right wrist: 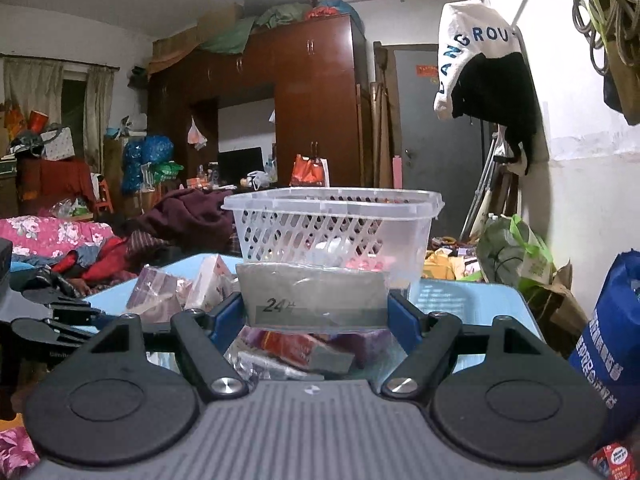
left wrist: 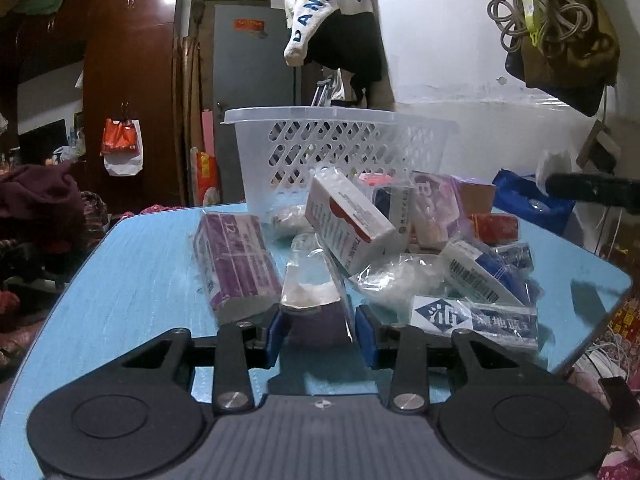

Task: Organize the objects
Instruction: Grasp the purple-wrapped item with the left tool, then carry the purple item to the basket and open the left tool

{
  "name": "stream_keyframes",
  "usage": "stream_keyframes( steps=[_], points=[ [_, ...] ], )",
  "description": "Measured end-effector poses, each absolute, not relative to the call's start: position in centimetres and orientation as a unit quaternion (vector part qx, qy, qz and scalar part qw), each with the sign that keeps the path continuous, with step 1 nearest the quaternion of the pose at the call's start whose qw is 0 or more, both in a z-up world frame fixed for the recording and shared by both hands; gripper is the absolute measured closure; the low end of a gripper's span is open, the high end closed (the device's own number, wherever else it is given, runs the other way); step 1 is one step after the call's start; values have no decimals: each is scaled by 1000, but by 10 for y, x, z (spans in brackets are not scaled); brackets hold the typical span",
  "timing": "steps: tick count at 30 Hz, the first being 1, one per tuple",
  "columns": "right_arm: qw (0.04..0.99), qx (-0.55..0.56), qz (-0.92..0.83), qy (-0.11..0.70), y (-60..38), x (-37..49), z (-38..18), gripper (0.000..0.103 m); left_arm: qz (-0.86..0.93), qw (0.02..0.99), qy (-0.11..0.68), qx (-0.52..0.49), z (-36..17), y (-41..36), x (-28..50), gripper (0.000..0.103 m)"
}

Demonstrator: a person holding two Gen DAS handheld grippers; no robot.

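Note:
A pile of bagged medicine boxes [left wrist: 360,240] lies on the blue table [left wrist: 132,280] in front of a white perforated basket [left wrist: 340,148]. My left gripper [left wrist: 318,330] is low over the table, its blue pads on both sides of a purple box in a clear bag [left wrist: 316,304], closed on it. In the right wrist view my right gripper [right wrist: 316,308] is shut on a grey box marked "24" in a clear bag [right wrist: 316,296], held above the pile and just short of the basket [right wrist: 332,224].
A purple box [left wrist: 236,264] lies left of the pile and a blue-and-white box [left wrist: 476,320] at the right. A blue bag [right wrist: 612,344] stands right of the table. Clothes hang on the wall [right wrist: 480,64]. A bed with clothing [right wrist: 60,240] is to the left.

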State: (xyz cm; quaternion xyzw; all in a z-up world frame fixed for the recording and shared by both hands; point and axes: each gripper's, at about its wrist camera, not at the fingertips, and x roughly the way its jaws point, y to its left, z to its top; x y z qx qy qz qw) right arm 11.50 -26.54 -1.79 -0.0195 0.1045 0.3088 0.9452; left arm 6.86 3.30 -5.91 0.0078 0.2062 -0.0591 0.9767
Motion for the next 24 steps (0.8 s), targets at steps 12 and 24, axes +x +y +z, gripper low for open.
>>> stream_keyframes(
  steps=[12,24],
  points=[
    [945,-7,311,98,-267,120,-8,25,-62,991,120,-1,-25,33,52,63],
    [957,-63,257,119,-205,268,91,25,-87,979,175,-53,95,38,240,63]
  ],
)
